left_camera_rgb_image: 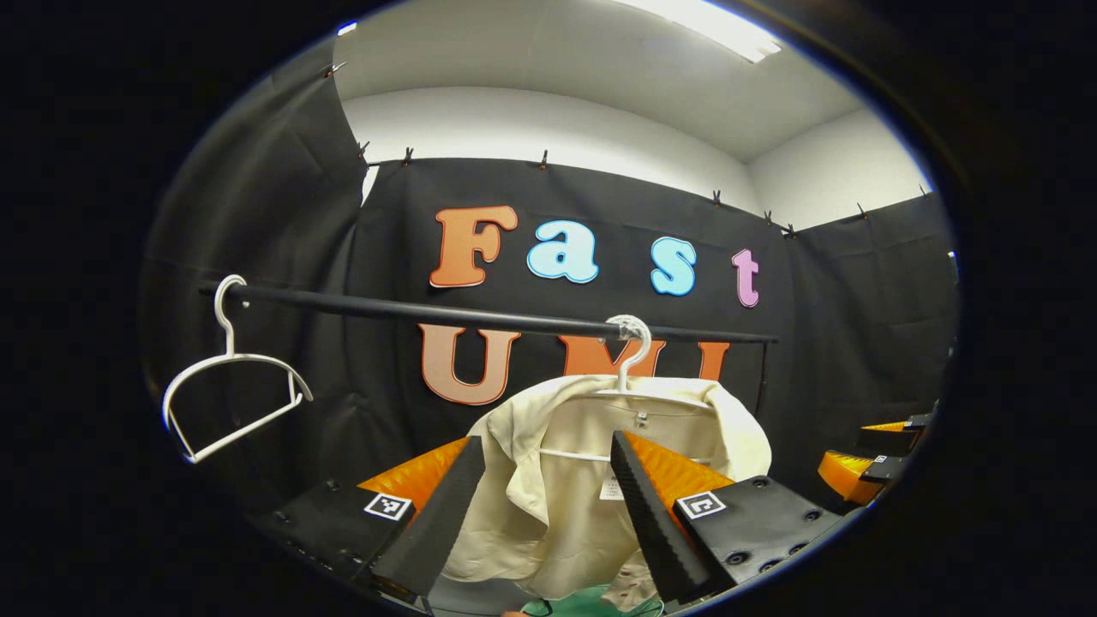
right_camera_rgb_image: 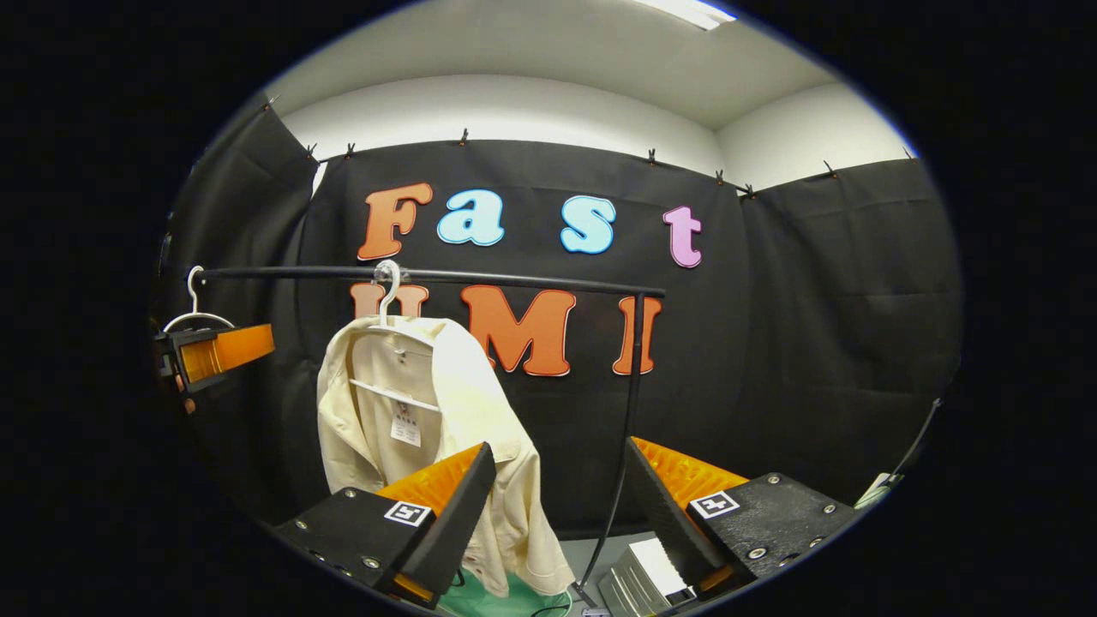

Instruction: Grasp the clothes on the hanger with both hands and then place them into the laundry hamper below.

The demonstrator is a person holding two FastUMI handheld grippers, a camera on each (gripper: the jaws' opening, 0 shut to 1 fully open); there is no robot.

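Hanging on rail (left_camera_rgb_image: 480,315): cream shirt (left_camera_rgb_image: 557,497); both grippers apart, spread.

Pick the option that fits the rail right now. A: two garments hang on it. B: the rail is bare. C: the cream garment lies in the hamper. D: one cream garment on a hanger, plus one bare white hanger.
D: in the left gripper view the cream garment hangs on its hanger from the rail, and a bare white hanger hangs farther along.
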